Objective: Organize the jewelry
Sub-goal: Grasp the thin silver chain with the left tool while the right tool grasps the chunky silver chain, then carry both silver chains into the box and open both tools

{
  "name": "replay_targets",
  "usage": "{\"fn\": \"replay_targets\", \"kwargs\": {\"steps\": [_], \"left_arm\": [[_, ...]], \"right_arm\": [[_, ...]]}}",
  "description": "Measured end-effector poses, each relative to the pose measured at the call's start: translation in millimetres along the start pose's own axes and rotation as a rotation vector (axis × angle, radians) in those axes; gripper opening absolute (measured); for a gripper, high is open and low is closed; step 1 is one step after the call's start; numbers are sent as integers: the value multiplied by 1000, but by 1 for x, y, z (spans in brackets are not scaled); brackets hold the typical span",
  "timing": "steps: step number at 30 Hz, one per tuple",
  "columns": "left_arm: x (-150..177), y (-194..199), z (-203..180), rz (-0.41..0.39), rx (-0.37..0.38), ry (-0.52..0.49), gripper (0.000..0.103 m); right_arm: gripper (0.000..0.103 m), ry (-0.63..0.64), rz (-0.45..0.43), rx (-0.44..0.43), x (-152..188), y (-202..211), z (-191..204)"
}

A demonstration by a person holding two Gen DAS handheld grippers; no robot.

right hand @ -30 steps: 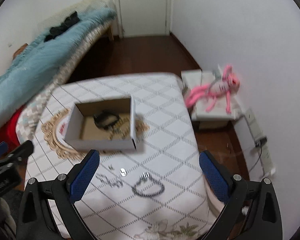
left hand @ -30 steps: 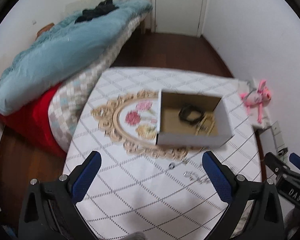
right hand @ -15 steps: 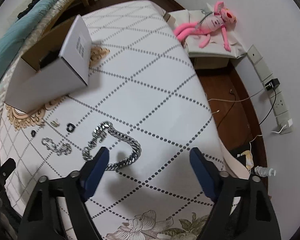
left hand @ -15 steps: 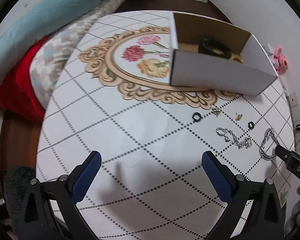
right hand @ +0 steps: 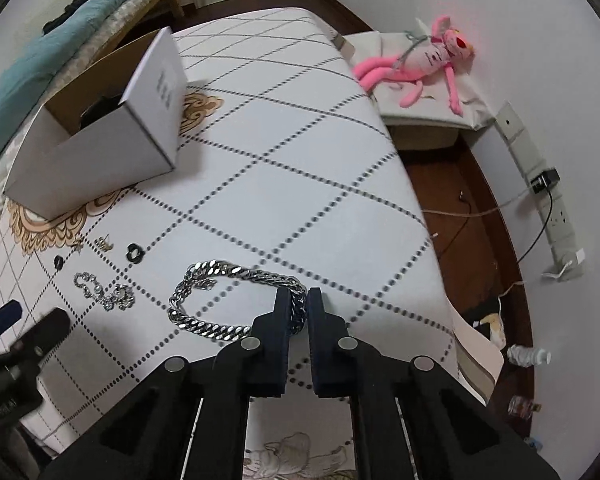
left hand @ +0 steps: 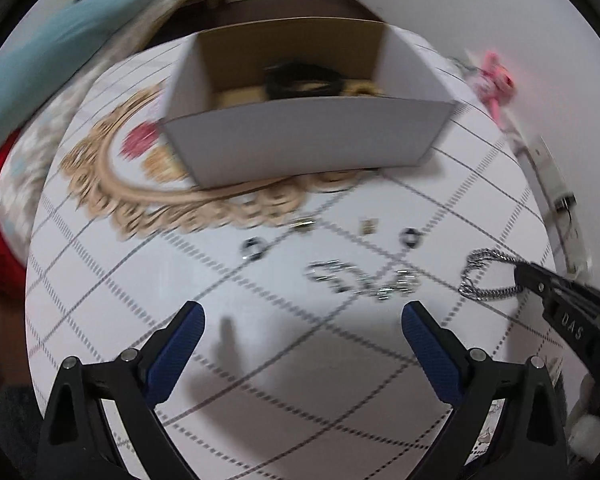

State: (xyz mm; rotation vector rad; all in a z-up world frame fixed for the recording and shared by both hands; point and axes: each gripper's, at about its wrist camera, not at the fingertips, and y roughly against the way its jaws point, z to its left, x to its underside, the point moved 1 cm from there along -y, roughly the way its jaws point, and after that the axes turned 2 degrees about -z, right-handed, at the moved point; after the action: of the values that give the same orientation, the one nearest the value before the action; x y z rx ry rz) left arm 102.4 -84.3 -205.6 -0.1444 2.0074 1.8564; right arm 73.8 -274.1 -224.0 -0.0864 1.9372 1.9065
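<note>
My right tool clamped on chain bracelet near box; left tool open, empty. Risk: thin pinch, chain slips when lifted.

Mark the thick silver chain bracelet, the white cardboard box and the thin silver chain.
thick silver chain bracelet (right hand: 236,270), right wrist, upper links.
white cardboard box (right hand: 96,160), right wrist, near wall.
thin silver chain (right hand: 104,292), right wrist, middle.

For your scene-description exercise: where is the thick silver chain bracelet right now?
In the right wrist view, the thick silver chain bracelet lies on the tablecloth, pinched at one end by the right tool, with the thinner bracelet to its left.
</note>
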Motion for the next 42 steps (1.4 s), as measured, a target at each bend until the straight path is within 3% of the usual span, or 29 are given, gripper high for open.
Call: {"fn": "replay_targets", "kwargs": {"steps": [6, 7, 9, 14, 16, 21, 23, 33, 42], "left_arm": [[-4, -11, -38, 8, 21, -140, 100], [-5, -13, -43, 10, 20, -156, 97], [-12, -21, -39, 21, 20, -179, 82], [-14, -26, -51, 26, 23, -207, 69], [-15, -25, -52, 22, 45, -206, 57], [-19, -23, -53, 14, 58, -213, 14], [-23, -24, -49, 21, 71, -197, 6], [-19, -3, -8, 11, 151, -18, 3], [-25, 41, 25, -62, 189, 86, 3]], "right_arm": [[8, -61, 9, -15, -1, 0, -21], [8, -68, 12, -20, -1, 0, -22], [8, -78, 15, -27, -1, 0, -24], [8, -91, 17, -35, -2, 0, -27], [8, -97, 19, -40, -2, -1, -27], [8, -101, 22, -41, -2, -1, -27], [8, -107, 23, -45, -2, -1, -27], [8, -125, 20, -137, -2, 10, -22], [8, -119, -7, -276, -9, 39, -3]]}}
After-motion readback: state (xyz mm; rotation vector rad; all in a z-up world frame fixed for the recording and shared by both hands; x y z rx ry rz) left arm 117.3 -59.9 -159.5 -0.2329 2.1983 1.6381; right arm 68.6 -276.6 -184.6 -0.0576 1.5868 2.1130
